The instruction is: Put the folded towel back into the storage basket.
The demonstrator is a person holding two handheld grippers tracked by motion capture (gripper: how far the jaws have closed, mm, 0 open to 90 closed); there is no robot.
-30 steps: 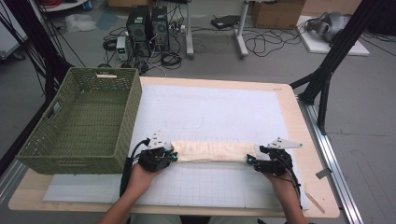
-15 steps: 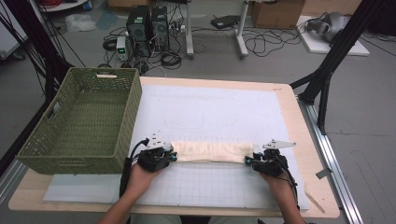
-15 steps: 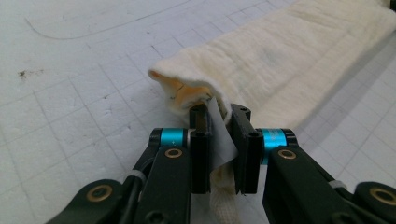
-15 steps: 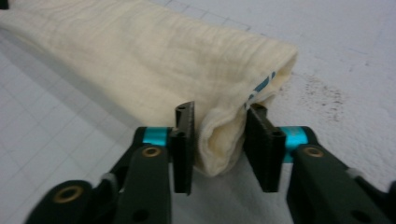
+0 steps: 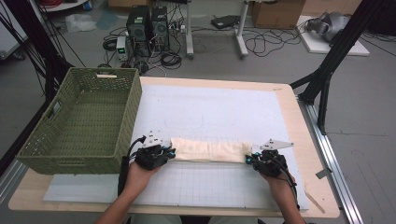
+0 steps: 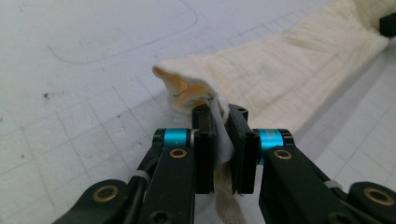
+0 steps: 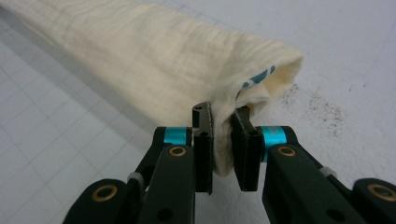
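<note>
There is one cloth [image 5: 209,150] on the table, near the front. There are two grippers, one left gripper [image 5: 169,152] and one right gripper [image 5: 249,160]. There is one green basket [image 5: 81,122] on the left. There is one white mat [image 5: 210,112].

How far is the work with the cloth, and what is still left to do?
Done, it seems: the cream cloth already lies folded into a long narrow band on the white mat. In hand: the left gripper and the right gripper each pinch one end. Probably left: more folding and putting it in the green basket, which holds nothing visible.
</note>
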